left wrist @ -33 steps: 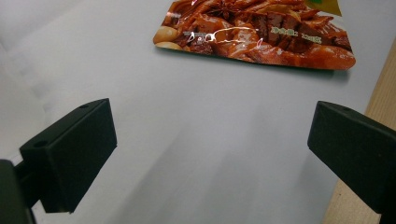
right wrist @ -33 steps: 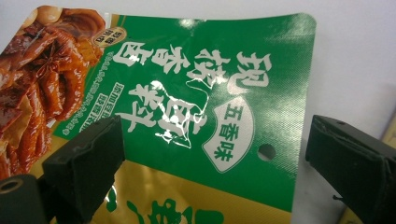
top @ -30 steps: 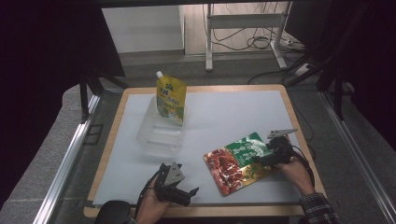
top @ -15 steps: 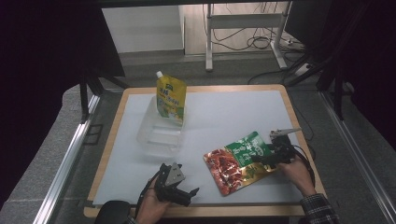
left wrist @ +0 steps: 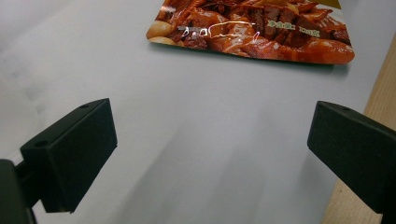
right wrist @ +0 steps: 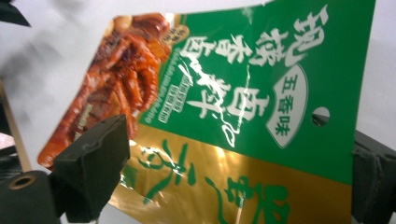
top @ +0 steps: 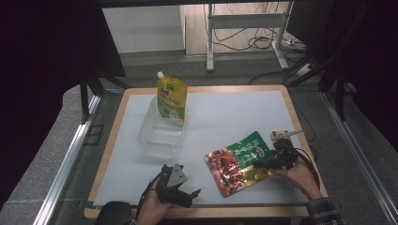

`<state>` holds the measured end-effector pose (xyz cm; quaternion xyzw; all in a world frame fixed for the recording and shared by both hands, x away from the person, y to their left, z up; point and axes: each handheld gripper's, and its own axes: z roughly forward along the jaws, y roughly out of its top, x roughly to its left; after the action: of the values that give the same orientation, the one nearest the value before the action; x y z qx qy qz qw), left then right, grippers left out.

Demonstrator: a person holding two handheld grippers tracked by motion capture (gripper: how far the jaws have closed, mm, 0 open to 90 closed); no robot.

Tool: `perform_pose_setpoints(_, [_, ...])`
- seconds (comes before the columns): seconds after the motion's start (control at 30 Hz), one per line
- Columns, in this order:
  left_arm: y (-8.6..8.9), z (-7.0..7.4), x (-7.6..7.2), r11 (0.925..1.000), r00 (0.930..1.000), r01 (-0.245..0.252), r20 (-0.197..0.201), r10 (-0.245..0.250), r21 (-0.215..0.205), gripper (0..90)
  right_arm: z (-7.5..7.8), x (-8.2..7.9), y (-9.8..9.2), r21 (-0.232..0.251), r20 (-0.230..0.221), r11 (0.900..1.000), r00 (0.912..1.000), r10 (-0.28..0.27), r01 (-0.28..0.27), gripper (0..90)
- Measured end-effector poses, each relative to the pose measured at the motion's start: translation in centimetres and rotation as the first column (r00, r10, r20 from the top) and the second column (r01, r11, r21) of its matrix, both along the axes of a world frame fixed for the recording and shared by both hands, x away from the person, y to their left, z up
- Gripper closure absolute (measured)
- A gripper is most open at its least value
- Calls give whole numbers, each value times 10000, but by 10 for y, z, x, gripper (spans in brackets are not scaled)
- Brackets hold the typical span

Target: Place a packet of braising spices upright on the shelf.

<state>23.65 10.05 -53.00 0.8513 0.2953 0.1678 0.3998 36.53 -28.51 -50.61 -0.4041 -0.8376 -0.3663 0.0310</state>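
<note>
While the flat, glossy green, gold and red foil snack pouch [top: 241, 161] lies at the lower right of the high view, it is being approached by the right gripper [top: 277, 159], whose jaws are seen spread wide on either side of the pouch's gold edge in the right gripper view, with nothing yet pinched. The grasping step is judged to be in hand; what is called for next is a closing of the jaws on the pouch's edge near the small round hang hole [right wrist: 321, 115], so that the thin foil can be lifted without slipping. The left gripper [top: 180, 193] is held low at the bottom centre of the high view, jaws parted and empty above the white table mat [top: 244, 117]. On the pouch, white lettering on green and a picture of reddish braised food are shown. Toward the upper left, a yellow spouted drink pouch [top: 172, 98] is leaned in a clear plastic tub [top: 159, 136].
</note>
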Motion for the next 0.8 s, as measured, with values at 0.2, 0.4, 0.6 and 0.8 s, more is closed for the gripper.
perform_pose_setpoints(0.2, [-1, -1, 0, 9999, 10000, 38, 22, -39, 129, 14, 6, -3, -1, -1061, 641, 9931, 9970, -425, 492, 436])
perform_pose_setpoints(0.4, [-2, -1, 0, 9997, 10000, 29, 59, -31, 223, 14, 12, -7, 1, -1428, 1051, 9870, 9927, -593, 741, 702])
perform_pose_setpoints(0.6, [-2, -1, 0, 9997, 10000, -9, 94, 7, 228, 14, 12, -7, 4, -1734, 1027, 9813, 9925, -667, 839, 849])
perform_pose_setpoints(0.8, [-2, 0, -1, 9997, 9999, -22, 136, 19, 242, 14, 15, -9, 6, -1975, 1324, 9777, 9902, -451, 709, 890])
